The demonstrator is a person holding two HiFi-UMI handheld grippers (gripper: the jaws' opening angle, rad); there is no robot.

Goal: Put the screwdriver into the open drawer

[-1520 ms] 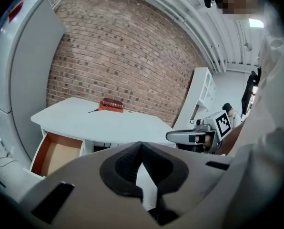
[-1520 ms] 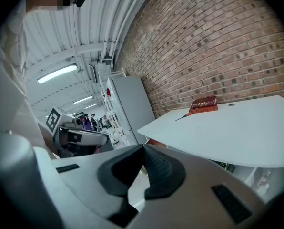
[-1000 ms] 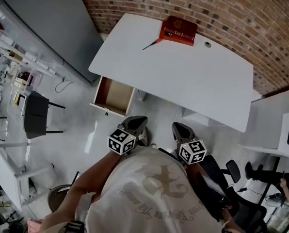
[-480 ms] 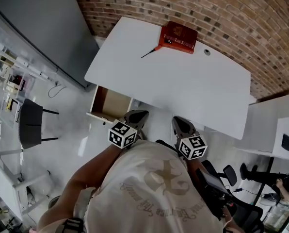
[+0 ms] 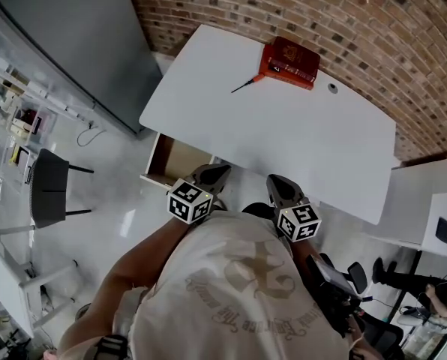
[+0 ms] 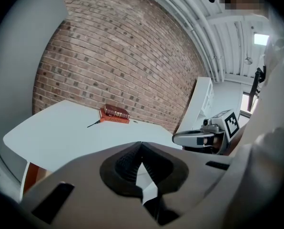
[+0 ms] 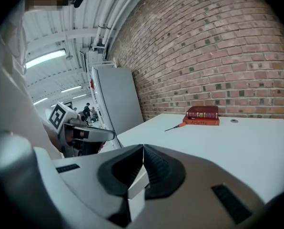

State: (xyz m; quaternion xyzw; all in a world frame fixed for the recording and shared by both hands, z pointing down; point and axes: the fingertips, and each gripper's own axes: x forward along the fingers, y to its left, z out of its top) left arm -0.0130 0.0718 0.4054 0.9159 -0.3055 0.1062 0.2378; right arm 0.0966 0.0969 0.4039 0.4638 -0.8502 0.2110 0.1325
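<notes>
A thin screwdriver [image 5: 246,85] with an orange-red handle lies at the far side of the white table [image 5: 283,141], its handle touching a stack of red books [image 5: 291,62]. The same screwdriver [image 6: 94,123] [image 7: 175,127] shows small and far off in both gripper views. The open wooden drawer [image 5: 175,160] sticks out under the table's near left edge. My left gripper [image 5: 217,172] [image 6: 141,148] is shut and empty just right of the drawer. My right gripper [image 5: 274,182] [image 7: 143,151] is shut and empty at the table's near edge.
A brick wall [image 5: 373,28] runs behind the table. A grey cabinet [image 5: 81,36] stands to the left, a black chair [image 5: 51,190] on the floor further left. Another white desk [image 5: 433,201] and an office chair [image 5: 351,291] are at the right.
Both grippers and the person have moved forward to the table's near edge; the drawer now lies just beside the left gripper. The jaws stayed shut, and the screwdriver has not moved.
</notes>
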